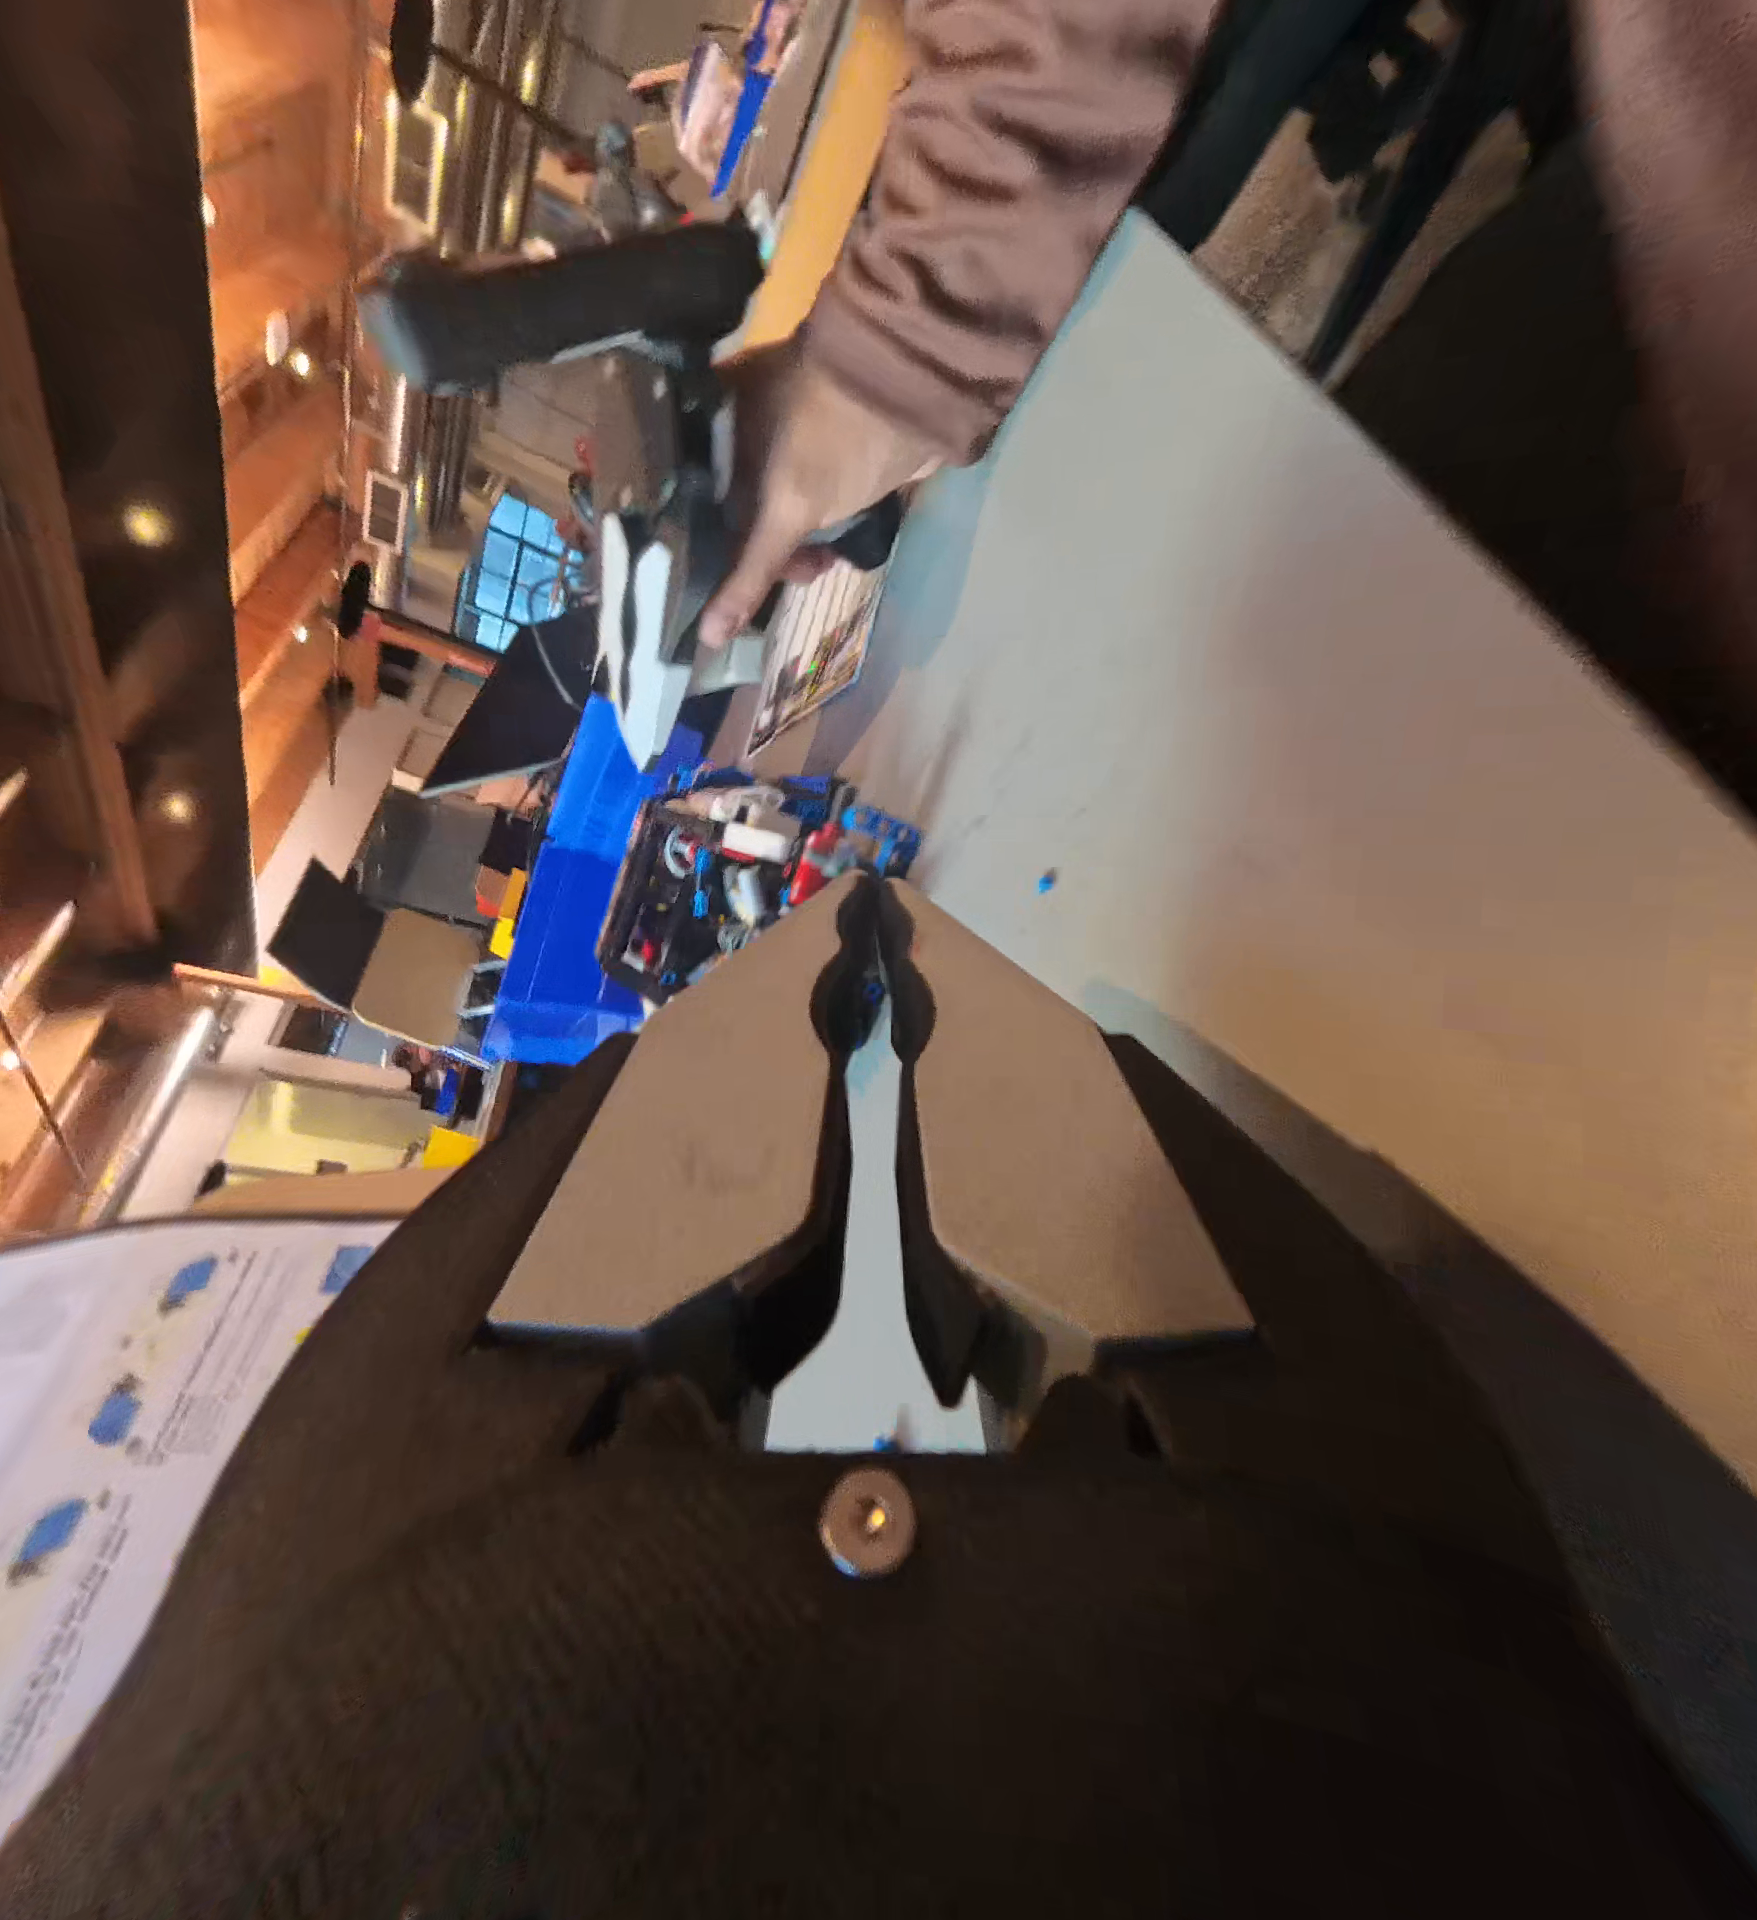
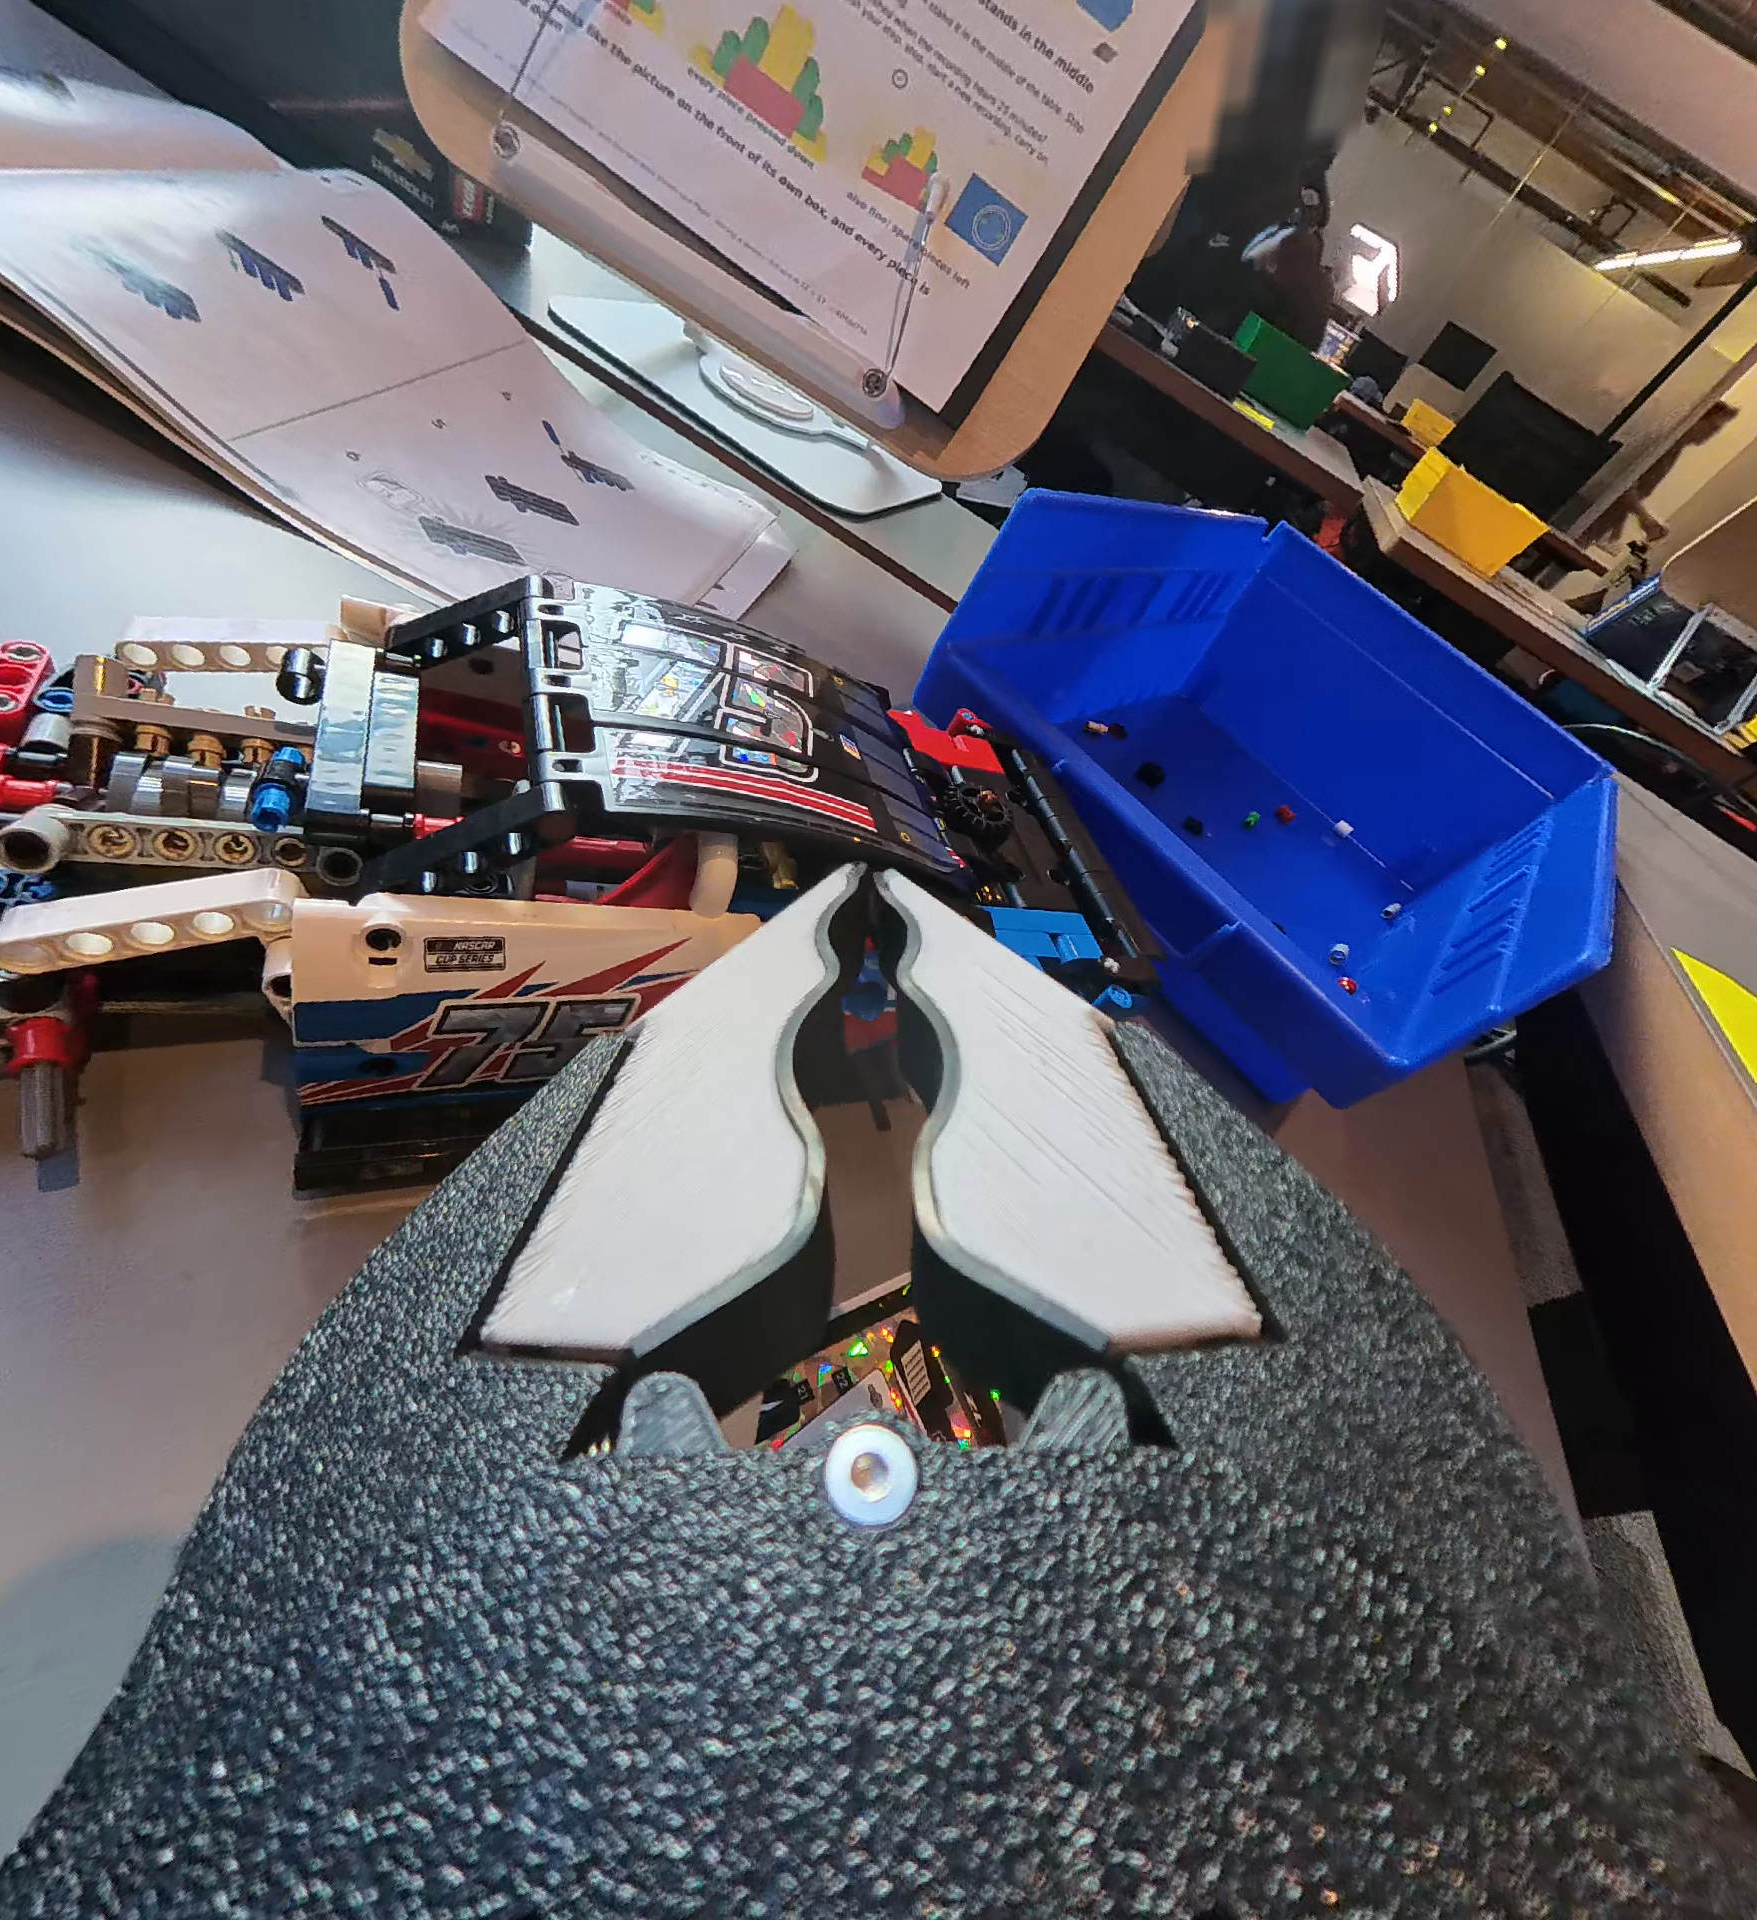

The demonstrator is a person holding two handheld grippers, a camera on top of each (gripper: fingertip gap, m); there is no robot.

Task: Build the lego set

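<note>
Looking down our left claw (image 1: 869, 904) first: its tips are pinched together, and a small blue pin (image 1: 866, 1000) sits clamped in the notch just behind them. Right past the tips is the half-built lego car (image 1: 739, 883) on the tabletop (image 1: 1269, 831), with a blue bin (image 1: 583, 883) beyond it. A loose blue piece (image 1: 1048, 879) lies on the tabletop off to one side of the car. Farther back we can see our right hand (image 1: 812, 499) holding the right claw (image 1: 645, 665) up above the car, clear of it.

From the right wrist view, the right claw (image 2: 869, 875) has its tips nearly touching with nothing between them, so it's clenched on air. The car (image 2: 458, 831) lies just ahead and below, its curved black roof panel (image 2: 718, 748) closest to the tips. The bin (image 2: 1269, 769) is tipped on its side right next to the car, a few tiny pieces scattered inside. Behind the car lies an open instruction booklet (image 2: 334, 343), and beyond that a sheet on a stand (image 2: 853, 156).
</note>
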